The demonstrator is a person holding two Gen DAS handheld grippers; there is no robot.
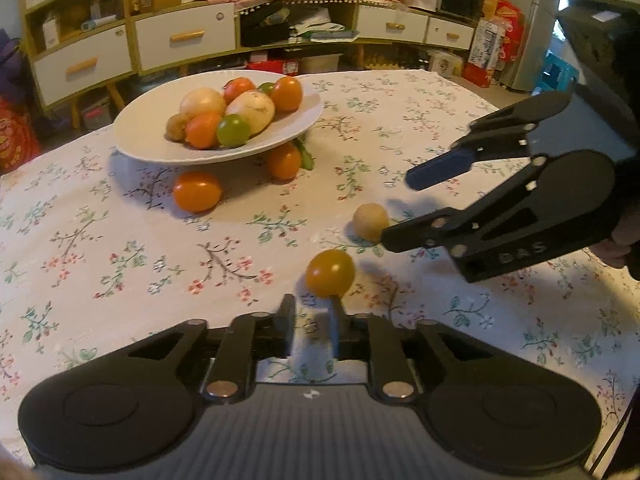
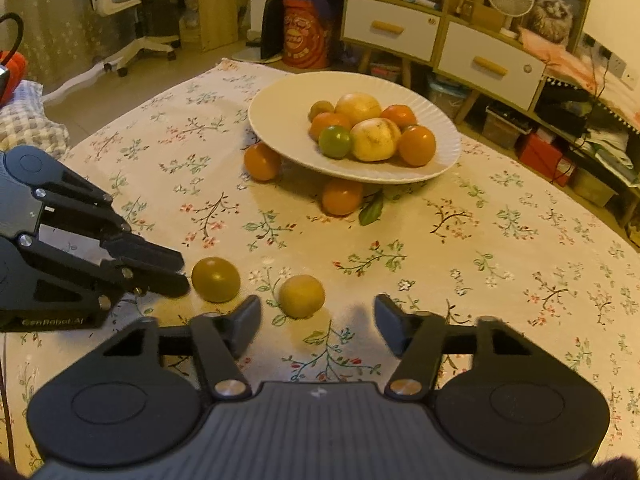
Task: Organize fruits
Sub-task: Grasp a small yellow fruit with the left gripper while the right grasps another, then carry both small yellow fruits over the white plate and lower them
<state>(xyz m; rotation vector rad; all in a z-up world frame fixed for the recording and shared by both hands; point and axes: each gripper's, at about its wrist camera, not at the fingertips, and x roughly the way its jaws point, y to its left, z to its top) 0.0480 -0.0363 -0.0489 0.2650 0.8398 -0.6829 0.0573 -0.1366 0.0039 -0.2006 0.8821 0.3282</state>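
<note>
Left tongs (image 1: 312,320) nearly together | right tongs (image 2: 318,320) apart | floral tablecloth (image 2: 500,280) | drawer cabinets (image 1: 184,36) behind

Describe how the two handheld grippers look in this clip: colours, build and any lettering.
Both are matte black linkage frames with silver pivot bolts, round side housings and a ribbed grey body. The right gripper shows raised "DAS" lettering and one blue finger pad. The left gripper carries pale "CenRobot AI"-style text.

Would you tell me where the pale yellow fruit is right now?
The pale yellow fruit lies on the tablecloth, ahead of the open right gripper, beside the amber fruit.
</note>
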